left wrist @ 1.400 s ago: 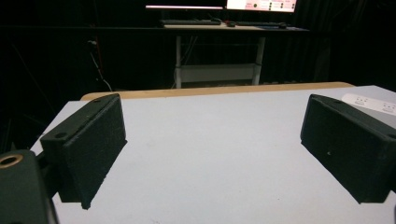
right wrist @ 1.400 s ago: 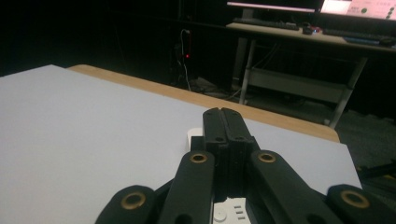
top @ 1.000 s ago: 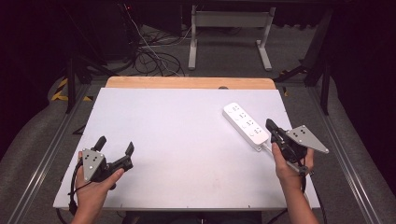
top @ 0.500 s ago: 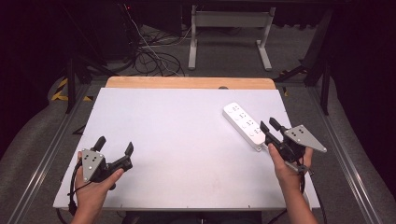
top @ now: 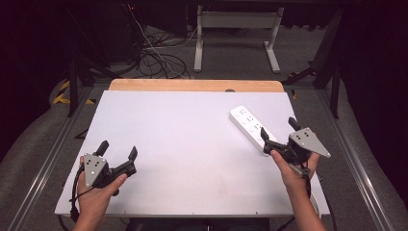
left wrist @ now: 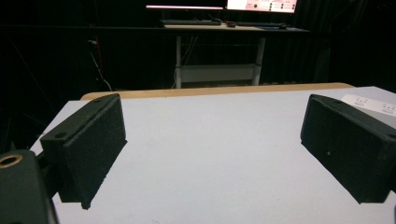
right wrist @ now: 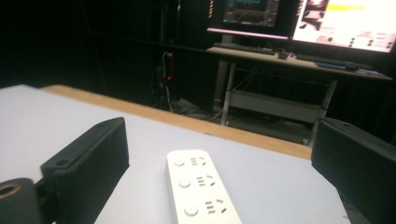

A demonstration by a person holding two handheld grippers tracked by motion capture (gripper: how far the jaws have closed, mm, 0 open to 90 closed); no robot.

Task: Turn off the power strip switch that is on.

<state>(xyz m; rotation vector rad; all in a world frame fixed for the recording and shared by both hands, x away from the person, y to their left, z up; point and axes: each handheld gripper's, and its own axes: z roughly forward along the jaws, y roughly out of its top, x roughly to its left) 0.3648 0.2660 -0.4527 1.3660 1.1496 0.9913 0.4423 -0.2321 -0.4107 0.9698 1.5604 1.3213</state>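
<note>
A white power strip (top: 250, 126) lies at an angle on the right half of the white table (top: 183, 144). My right gripper (top: 277, 126) sits at the strip's near end, held by a hand. Its jaws have just been opening and now stand wide apart. In the right gripper view the power strip (right wrist: 198, 193) runs up the middle between the jaws of the right gripper (right wrist: 224, 140), and neither pad touches it. My left gripper (top: 118, 147) rests low at the table's front left, open and empty. In the left gripper view, the left gripper (left wrist: 215, 154) faces bare table, with the power strip (left wrist: 373, 103) far right.
A wooden strip (top: 192, 85) borders the table's far edge. Beyond it are a desk frame (top: 235, 33) and loose cables (top: 154, 57) on the floor. Metal rails (top: 356, 168) flank the table. Lit monitors (right wrist: 345, 23) stand on a desk behind.
The right gripper's jaws went from shut to wide open at the near end of the power strip. The left gripper and the strip kept their places.
</note>
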